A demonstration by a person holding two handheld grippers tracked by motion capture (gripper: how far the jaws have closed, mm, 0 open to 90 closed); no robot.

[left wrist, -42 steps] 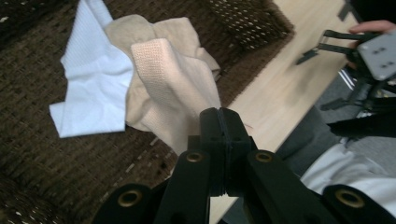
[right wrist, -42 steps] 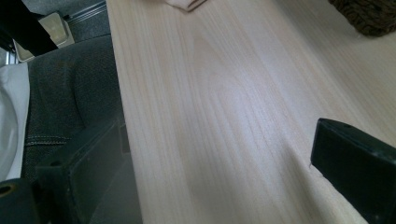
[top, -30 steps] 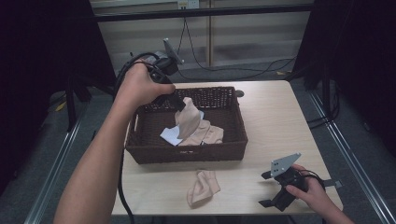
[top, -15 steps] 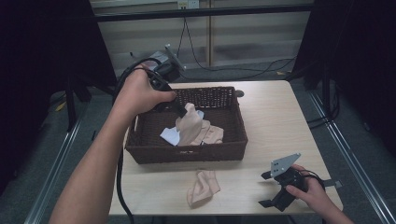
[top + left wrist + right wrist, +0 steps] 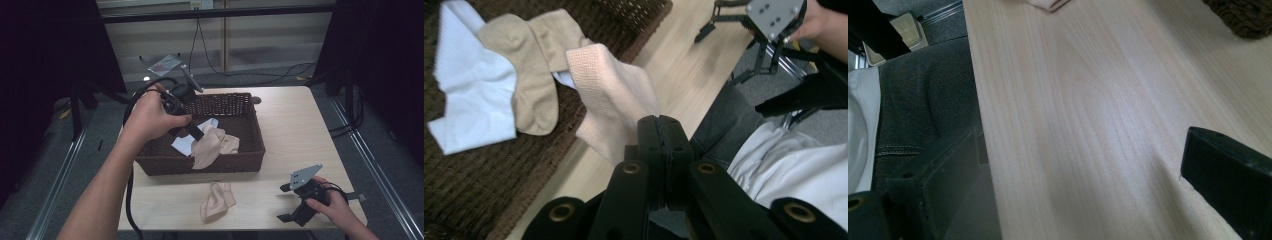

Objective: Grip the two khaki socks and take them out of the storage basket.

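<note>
A beige sock [image 5: 616,102] is clamped between the closed jaws of the left gripper [image 5: 658,131], its long axis hanging down from them over the wicker basket [image 5: 250,150]. The right gripper [image 5: 292,202] is held wide open, empty.

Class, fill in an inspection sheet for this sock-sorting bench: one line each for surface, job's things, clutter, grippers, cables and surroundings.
Surface: pale wooden table, bare at the right.
Job's things: brown wicker basket holding a white sock and a beige sock; a peach sock hanging from the left gripper; another peach sock lying on the table in front of the basket.
Clutter: nothing seen.
Grippers: left gripper shut on the peach sock above the basket; right gripper open, low at the table's near right corner.
Cables: black cable trailing from the left gripper.
Surroundings: dark curtains; grey floor with cables.
</note>
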